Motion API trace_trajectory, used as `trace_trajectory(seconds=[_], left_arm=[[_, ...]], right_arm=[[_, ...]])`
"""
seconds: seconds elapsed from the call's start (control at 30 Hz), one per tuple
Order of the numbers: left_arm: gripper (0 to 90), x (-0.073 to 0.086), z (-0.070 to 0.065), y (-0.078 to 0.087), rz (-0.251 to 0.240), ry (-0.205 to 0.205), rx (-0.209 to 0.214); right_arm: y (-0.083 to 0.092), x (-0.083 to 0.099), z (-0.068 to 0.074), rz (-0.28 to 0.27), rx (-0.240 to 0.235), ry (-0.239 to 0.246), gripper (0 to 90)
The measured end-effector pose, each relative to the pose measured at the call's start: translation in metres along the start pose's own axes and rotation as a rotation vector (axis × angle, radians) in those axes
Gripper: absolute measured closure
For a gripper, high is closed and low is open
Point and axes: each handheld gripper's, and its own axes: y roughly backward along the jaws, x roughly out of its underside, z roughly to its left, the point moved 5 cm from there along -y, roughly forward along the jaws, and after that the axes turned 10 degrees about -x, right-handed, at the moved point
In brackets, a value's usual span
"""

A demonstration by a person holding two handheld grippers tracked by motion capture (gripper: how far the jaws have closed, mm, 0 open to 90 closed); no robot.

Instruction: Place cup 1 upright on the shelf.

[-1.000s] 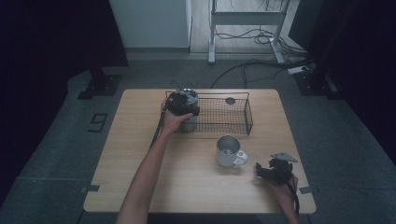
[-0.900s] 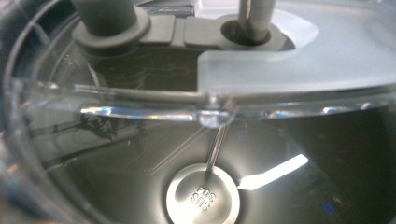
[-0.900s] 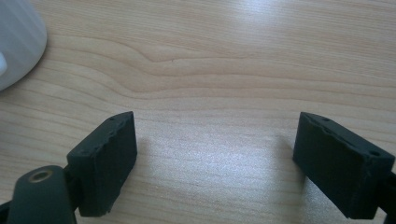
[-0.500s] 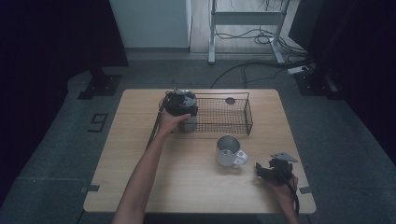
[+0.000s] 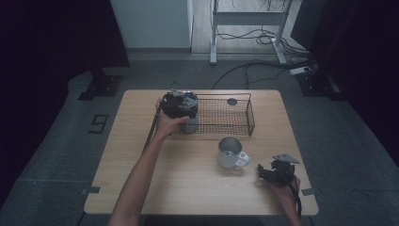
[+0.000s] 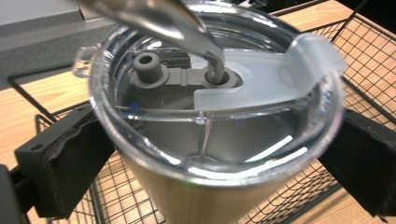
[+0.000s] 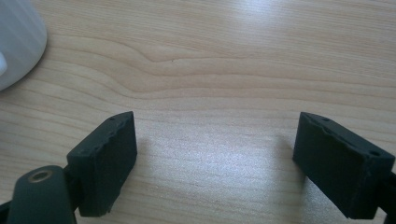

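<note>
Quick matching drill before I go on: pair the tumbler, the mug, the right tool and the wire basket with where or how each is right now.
Things:
1. tumbler
2. mug
3. right tool
4. wire basket

States:
A. open over bare table wood
B. stands at the far side of the table
C. clamped between the left tool's jaws
D. stands free on the table, handle toward the right tool

Pairs: 1-C, 2-D, 3-A, 4-B

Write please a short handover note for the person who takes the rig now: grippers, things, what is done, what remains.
Left gripper: shut on the tumbler, clear lid on, at the left end of the wire basket.
Right gripper: open, empty, low over the table, near the mug.
Mug: upright on the table in front of the basket.
Done: tumbler brought to the basket.
Left: probably release it, then the mug.
</note>
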Motion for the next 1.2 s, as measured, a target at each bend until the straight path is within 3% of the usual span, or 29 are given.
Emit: trace_trajectory(seconds=[0.7,1.2], left_arm=[[0.4,0.019,0.008,0.043,-0.048,0.006,0.034],[1.5,0.045,0.008,0.082,-0.074,-0.036,0.027]], right_arm=[[0.000,0.000,0.000,0.000,0.000,0.000,13.2],[0.000,0.000,0.000,0.002,0.000,0.000,13.2]])
